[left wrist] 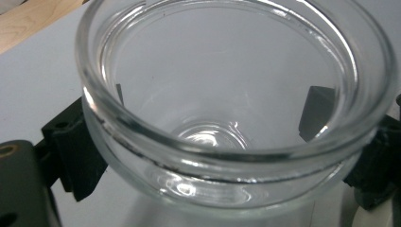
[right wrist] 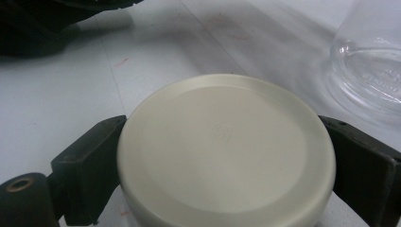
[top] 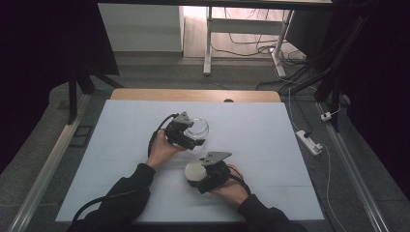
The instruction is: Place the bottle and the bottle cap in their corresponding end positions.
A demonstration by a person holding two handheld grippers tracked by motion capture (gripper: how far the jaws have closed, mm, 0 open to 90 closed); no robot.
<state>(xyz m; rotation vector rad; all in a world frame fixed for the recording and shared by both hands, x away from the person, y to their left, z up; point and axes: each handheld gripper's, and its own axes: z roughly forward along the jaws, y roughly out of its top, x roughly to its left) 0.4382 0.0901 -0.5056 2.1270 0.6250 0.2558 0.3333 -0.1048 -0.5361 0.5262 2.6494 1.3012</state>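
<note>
A clear glass jar (top: 203, 126) with no lid stands near the middle of the white table, mouth up. My left gripper (top: 197, 132) is shut on the jar, one jaw on each side of its wall. In the left gripper view the jar (left wrist: 227, 142) looms close, and my gripper (left wrist: 217, 106) shows its fingertips (left wrist: 316, 112) through the glass. A round cream lid (top: 193, 168) lies nearer the person. My right gripper (top: 199, 175) is shut on the lid. In the right gripper view the lid (right wrist: 227, 146) sits flat between the jaws of my gripper (right wrist: 227, 163), with the jar (right wrist: 371, 71) at the upper right.
A white sheet (top: 270, 145) covers the table, and a wooden edge (top: 193, 94) runs along the far side. Beyond are white desk legs (top: 208, 43) and cables. A power strip (top: 309, 141) lies on the floor at the right. Metal rails (top: 48, 164) flank the table.
</note>
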